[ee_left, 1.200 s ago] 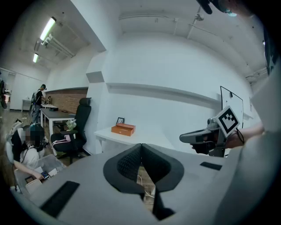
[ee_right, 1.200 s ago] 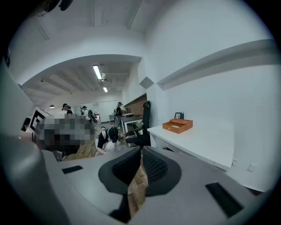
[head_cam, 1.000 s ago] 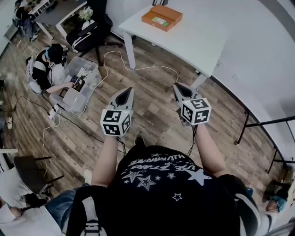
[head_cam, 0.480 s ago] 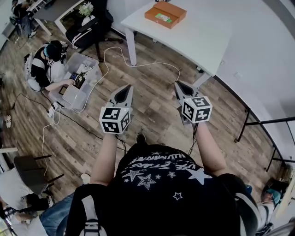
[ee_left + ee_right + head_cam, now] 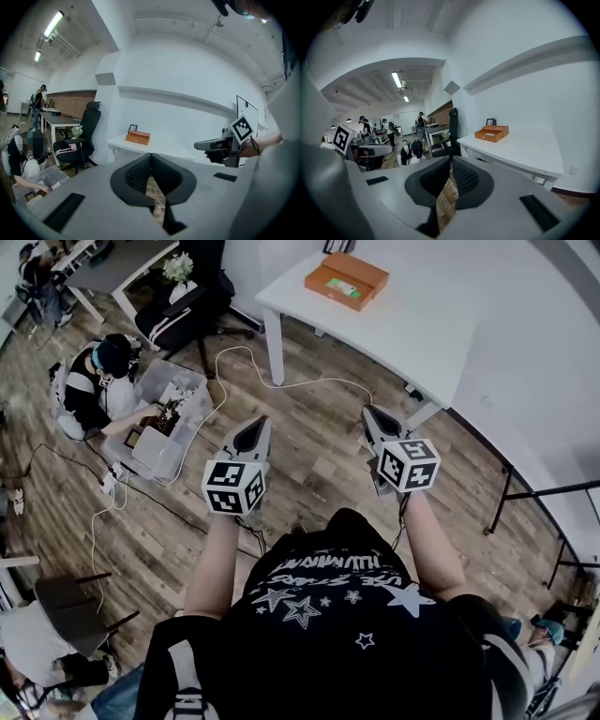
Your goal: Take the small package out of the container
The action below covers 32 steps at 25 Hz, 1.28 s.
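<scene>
The left gripper (image 5: pixel 253 427) is held in the air over the brown wood-plank floor (image 5: pixel 319 460). Its jaws are pressed together with nothing between them, and the left gripper view shows the dark ribbed pads (image 5: pixel 136 173) meeting at the tip. The right gripper (image 5: pixel 373 416) is held level with it and a little to the side. Its jaws likewise stand together at the tip and are empty — only floor shows through the slit lower down. The container, an open orange cardboard box (image 5: pixel 361 268), sits at the far end of the white rectangular table (image 5: pixel 412 329), well apart from both grippers. The small pale-green package (image 5: pixel 342 285) lies inside the box's nearer half (its print is too small to read). To the left, a person in dark and white clothing (image 5: pixel 89 390) sits on the floor just beside a clear plastic storage bin (image 5: pixel 178 442) holding mixed items. A thin white cable (image 5: pixel 281 383) runs over the floor from the table's legs toward that bin. A black office chair (image 5: pixel 183 310) stands near the table's left end — clear of the box.
</scene>
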### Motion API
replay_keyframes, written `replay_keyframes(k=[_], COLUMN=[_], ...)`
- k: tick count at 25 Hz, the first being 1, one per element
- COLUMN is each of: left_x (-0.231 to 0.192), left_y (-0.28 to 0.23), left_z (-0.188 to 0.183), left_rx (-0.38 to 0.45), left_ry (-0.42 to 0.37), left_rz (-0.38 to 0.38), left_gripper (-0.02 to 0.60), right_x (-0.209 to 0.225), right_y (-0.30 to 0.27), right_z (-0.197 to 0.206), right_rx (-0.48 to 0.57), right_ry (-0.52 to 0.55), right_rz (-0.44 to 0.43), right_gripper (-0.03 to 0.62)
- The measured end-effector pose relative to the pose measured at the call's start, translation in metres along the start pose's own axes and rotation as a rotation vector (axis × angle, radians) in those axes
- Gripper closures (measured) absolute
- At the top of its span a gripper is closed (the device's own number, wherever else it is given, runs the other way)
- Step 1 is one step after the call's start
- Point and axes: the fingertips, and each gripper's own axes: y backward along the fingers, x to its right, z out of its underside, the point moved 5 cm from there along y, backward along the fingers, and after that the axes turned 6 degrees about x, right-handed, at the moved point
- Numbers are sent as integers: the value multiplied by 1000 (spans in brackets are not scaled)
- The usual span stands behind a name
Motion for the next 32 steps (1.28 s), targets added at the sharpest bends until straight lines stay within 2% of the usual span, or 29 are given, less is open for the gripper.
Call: replay_keyframes(k=[8,13,18,32], left_x=[-33,-49,-67,-88], left_y=[-29,-65,-127,-323], left_z=[9,15,5,-49], left_rx=[-30,-52,-53,-85], left_ry=[51,60,66,16], left_rz=[-1,-20,-45,-29], left_gripper=[563,562,561,563], right_x=[18,44,90,243], right_y=[-30,-72,-122,-242], right_z=[11,14,0,-63], right_rx=[-65,-78,-79,-57], right_ry=[-30,-69,-78,-137], right_rz=[29,1,-17,5], right_gripper=[540,540,540,540])
